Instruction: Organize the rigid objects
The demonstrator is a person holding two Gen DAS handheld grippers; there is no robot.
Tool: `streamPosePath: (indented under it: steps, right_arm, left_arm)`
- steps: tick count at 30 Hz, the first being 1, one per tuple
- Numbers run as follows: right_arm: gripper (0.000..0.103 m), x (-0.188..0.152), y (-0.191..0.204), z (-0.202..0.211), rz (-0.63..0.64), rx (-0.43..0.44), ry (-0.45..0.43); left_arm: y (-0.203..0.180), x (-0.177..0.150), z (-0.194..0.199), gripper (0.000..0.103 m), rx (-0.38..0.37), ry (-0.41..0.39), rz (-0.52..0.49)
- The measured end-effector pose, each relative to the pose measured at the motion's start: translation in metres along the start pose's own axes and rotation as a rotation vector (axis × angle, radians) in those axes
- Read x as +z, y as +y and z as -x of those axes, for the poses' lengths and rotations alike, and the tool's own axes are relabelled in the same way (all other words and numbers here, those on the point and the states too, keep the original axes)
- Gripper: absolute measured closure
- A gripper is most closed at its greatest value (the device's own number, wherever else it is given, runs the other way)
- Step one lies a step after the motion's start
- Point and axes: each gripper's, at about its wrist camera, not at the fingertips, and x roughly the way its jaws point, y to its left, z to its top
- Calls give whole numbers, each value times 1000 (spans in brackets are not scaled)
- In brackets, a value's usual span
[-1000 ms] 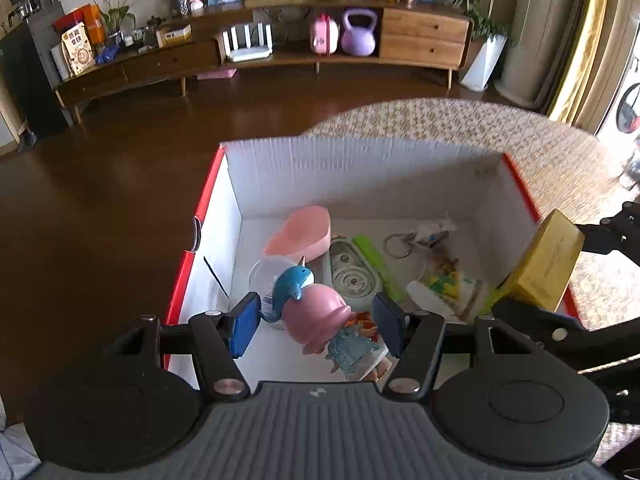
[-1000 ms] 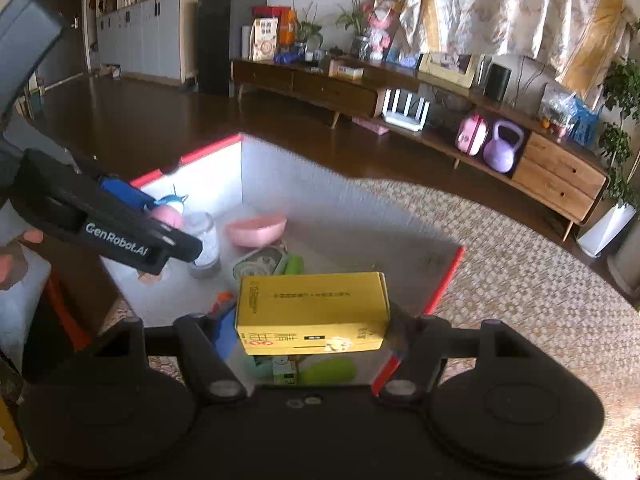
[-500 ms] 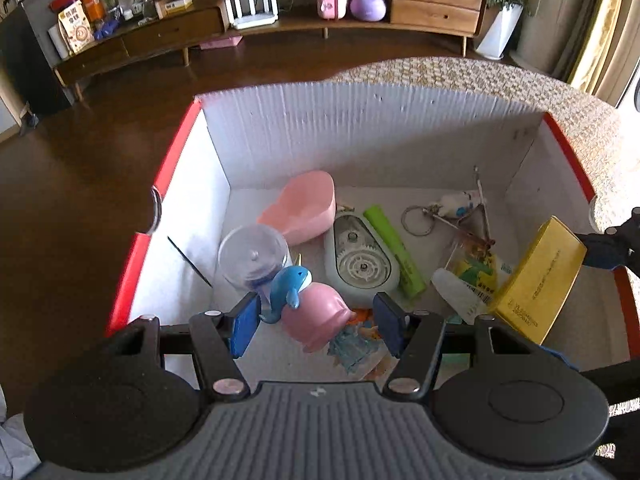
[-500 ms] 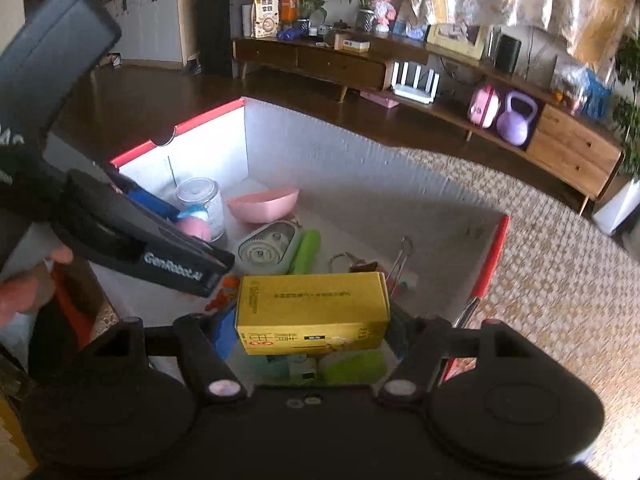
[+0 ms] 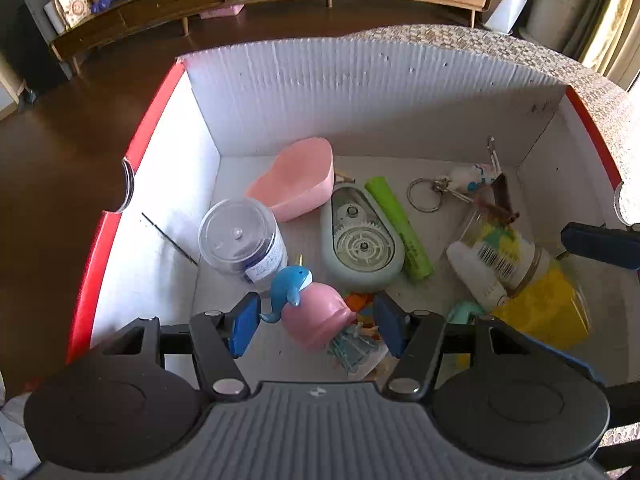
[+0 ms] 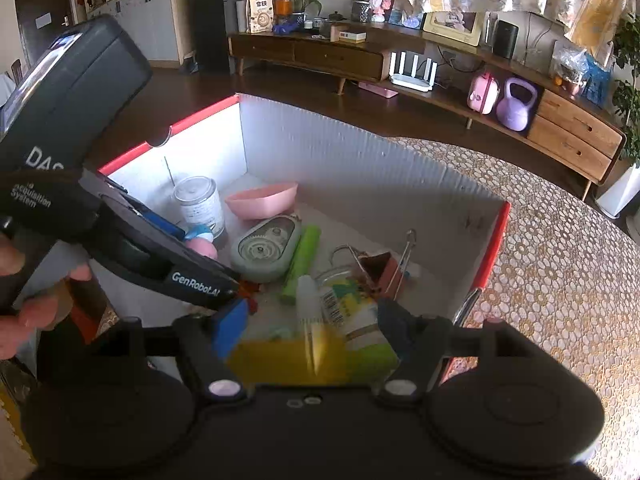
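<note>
Your left hand-held gripper clamps the pink toy figurine with a blue whale on top, low inside the white corrugated box with a red rim. Set it on the bare floor directly beneath, short of the clear plastic jar ahead-left. The yellow cardboard carton blurs between your right hand-held gripper's jaws; I cannot tell whether they grip it.

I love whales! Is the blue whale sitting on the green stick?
No, the whale sits on a pink toy, apart from the green stick.
</note>
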Motion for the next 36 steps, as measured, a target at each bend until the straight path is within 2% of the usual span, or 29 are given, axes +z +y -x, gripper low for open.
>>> streamPosePath:
  steps: [3,5,13,22,29,36]
  right_arm:
    - [30,-1,0,3,2,0,-2]
    - [22,-1,-1,5,-7,11,-11]
    - [19,-3,-2,26,-16,25,-51]
    - [16,-11,-4,62,-46,50,-117]
    - [6,-19,-13,92,-95,86,-199]
    - [2,-29,-19,120,-132,113,-285]
  left_arm:
    - [-2,0,-1,41,3,17,-12]
    - [-3,-1,-2,41,18,26,-15]
    - [2,-8,10,38,-6,0,48]
    - [-3,-21,55,38,18,-144,46]
    - [-5,-39,91,38,59,-289,48]
    - [-8,-59,121,35,41,-385,49]
